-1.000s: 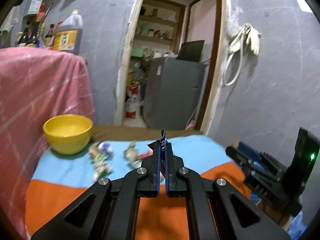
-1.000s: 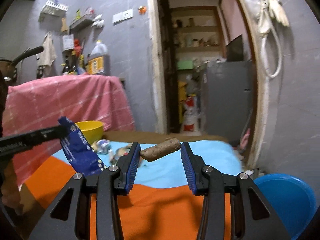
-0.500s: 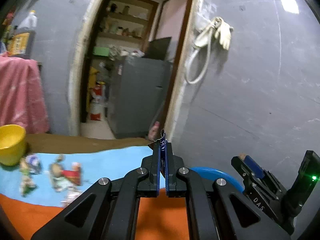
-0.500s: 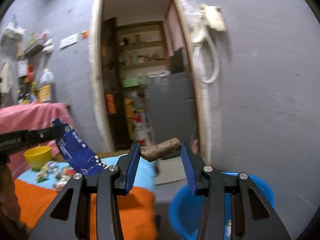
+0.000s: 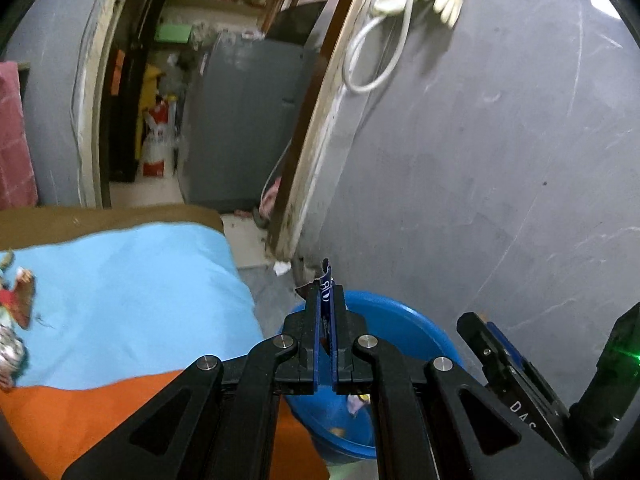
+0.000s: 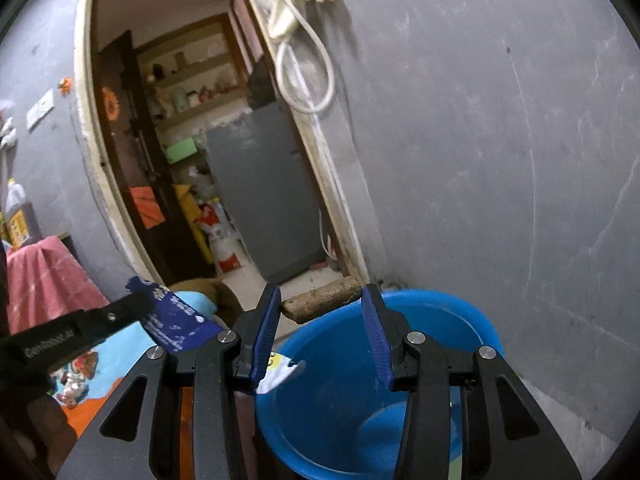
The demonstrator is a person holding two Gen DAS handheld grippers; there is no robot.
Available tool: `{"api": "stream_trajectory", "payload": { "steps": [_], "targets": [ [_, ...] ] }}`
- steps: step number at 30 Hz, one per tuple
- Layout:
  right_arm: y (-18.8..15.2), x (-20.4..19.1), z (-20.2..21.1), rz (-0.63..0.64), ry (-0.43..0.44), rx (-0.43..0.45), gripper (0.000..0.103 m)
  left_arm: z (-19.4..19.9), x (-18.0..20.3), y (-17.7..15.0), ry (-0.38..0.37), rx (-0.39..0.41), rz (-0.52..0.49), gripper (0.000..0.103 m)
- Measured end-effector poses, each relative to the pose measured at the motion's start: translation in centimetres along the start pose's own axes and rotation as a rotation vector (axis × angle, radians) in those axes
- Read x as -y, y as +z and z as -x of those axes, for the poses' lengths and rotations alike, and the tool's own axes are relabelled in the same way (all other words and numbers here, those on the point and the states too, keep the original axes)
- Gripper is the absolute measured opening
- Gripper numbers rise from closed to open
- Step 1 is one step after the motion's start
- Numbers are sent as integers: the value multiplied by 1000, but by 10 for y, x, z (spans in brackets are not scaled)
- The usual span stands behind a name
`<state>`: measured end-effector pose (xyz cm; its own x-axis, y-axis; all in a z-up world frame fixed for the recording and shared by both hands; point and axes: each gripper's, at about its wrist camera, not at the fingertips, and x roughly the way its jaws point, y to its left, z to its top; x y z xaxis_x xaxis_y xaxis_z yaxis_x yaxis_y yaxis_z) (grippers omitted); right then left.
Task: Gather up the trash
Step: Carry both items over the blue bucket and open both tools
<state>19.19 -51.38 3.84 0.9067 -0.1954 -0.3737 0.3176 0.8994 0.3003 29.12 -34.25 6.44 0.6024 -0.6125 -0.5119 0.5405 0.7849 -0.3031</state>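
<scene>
The left gripper (image 5: 325, 312) has its fingers (image 5: 310, 340) pressed almost flat together, and a thin blue wrapper (image 5: 326, 300) is pinched between them with its torn top sticking up past the tips. In the right wrist view the same blue wrapper (image 6: 172, 320) hangs from that gripper off to the left, over the edge of the table. The right gripper (image 6: 320, 312) has its fingers (image 6: 266, 332) spread wide apart, and a brown stick-shaped piece of trash (image 6: 322, 305) lies across the gap between the tips; it touches the left one, but I cannot tell if it touches the right one. Just below and past both grippers sits a blue bucket (image 6: 440, 320) on the floor, with its mouth open and lots of room inside. A white scrap of wrapper (image 6: 280, 372) pokes out under the left finger, near the left rim of the bucket. The bucket stands just beside the corner of the table (image 5: 120, 304), which has a blue and orange cloth on it. More small wrappers (image 5: 16, 300) lie on the blue cloth, well apart from the bucket. Behind the bucket is a grey wall (image 5: 500, 160), close by. Farther back is an open doorway (image 6: 180, 160) with a grey fridge (image 6: 260, 192) inside.
</scene>
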Motion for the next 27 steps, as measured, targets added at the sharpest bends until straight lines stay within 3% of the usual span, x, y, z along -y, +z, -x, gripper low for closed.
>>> {"api": "stream_trajectory", "payload": {
  "steps": [4,8,16,24,27],
  "targets": [
    [-4,10,-10,-37,-22,-58,41,-21,-3,-5,3,-84,3,8],
    [-6,20,-19,-75,-29,-106,45,-27,-9,-11,2,-108,25,27],
    [-4,22,-19,-79,-27,-100,54,-9,-12,-11,24,-64,32,41],
    [1,13,-11,-49,-7,-30,58,18,-21,-6,84,3,7,55],
    [2,5,-5,-32,7,1,70,33,-28,-7,130,38,-11,64]
  ]
}}
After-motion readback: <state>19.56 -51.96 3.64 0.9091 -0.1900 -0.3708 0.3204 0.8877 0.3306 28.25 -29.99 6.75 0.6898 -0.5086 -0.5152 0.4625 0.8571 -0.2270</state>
